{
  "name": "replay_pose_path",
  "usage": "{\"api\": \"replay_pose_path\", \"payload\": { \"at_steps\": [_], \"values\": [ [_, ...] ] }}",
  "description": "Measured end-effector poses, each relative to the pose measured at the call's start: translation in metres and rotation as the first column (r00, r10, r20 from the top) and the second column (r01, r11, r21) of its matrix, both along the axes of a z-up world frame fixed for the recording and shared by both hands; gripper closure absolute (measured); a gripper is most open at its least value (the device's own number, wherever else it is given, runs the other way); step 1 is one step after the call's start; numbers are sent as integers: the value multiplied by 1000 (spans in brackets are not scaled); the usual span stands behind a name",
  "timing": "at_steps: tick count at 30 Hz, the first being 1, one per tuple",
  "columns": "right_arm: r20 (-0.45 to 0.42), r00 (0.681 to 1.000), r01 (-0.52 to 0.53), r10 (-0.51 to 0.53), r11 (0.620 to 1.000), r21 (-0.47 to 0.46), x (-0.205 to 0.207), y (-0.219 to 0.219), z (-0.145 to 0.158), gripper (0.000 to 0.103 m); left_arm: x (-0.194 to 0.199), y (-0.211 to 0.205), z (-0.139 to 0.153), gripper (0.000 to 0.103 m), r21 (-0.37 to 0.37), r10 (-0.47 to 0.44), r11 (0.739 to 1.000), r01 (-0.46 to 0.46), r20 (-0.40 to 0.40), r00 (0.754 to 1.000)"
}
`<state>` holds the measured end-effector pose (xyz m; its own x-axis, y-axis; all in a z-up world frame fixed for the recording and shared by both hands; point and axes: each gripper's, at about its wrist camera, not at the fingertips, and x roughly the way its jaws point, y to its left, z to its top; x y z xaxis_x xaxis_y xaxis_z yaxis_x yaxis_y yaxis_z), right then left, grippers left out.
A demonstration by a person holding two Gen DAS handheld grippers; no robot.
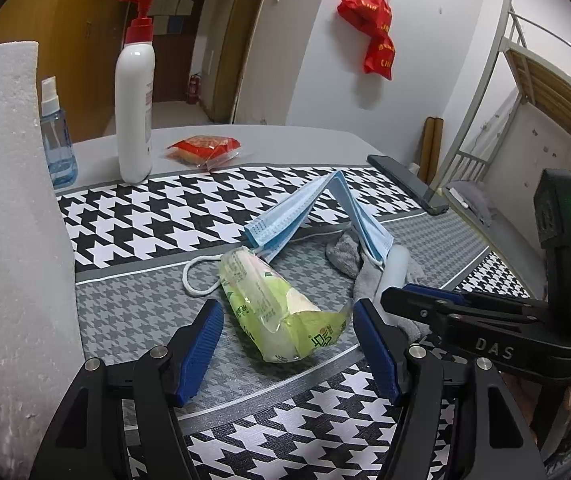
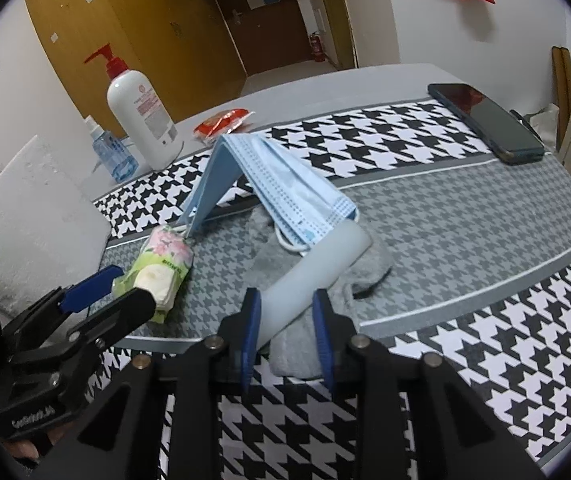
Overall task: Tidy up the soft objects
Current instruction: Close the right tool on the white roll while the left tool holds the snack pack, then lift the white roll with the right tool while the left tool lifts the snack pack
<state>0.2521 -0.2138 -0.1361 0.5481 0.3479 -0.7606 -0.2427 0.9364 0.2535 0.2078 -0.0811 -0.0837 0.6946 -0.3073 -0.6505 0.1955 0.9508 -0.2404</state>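
Left gripper (image 1: 287,344) was open, with its blue pads on both sides of the green tissue pack (image 1: 281,312), which lay in the lower middle of the left wrist view on the grey band of the houndstooth mat (image 1: 133,216); the pads did not seem to touch it yet. In the right wrist view the right gripper (image 2: 285,320) had its jaws partly closed around a pale silicone tube (image 2: 317,268) in the lower middle of the frame, but I cannot tell if the pads really pressed on it. This tube lay over a grey sock (image 2: 309,344), and its far end was under a folded blue face mask (image 2: 277,176) that stood like a tent in the middle. A white ear loop (image 1: 197,276) lay just beside the tissue pack. Farther out, in the upper left, stood a white pump bottle (image 1: 135,108) and a small blue spray bottle (image 1: 57,140), with a red packet (image 1: 205,148) near them and a dark phone (image 2: 485,120) in the upper right. I judged the step to be the picking of the soft things; next the left jaws would need to close gently, because the pack looked easy to squash.
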Motion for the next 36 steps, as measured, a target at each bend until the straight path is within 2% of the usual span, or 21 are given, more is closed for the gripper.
{"api": "replay_pose_path", "payload": {
  "at_steps": [4,11,13,15,16,25,30,36],
  "values": [
    [-18,1000,19,-19,1000,-6,5,1,0,62,-1,0,0,34,4,1,1000,-1,4,1000],
    [4,999,38,-37,999,-36,10,8,-1,62,-3,-1,1,34,-2,-1,1000,1,9,1000],
    [17,999,35,-35,999,-41,10,9,-2,74,-3,-1,2,34,-2,-1,1000,1,10,1000],
    [17,1000,26,-26,1000,-10,11,8,-2,81,-3,0,2,34,-3,1,1000,-1,11,1000],
    [21,999,28,-27,1000,-2,11,7,-1,89,-3,0,2,34,-4,2,1000,-2,10,1000],
    [83,996,16,-14,1000,-19,-6,-4,18,90,-5,0,3,34,-2,0,1000,0,12,1000],
    [133,991,-2,12,997,-78,-30,-18,32,90,-5,0,3,34,2,-1,1000,1,13,1000],
    [148,988,-13,40,983,-182,-44,-29,31,90,-4,-2,2,34,10,-8,1000,8,12,1000]
  ]
}}
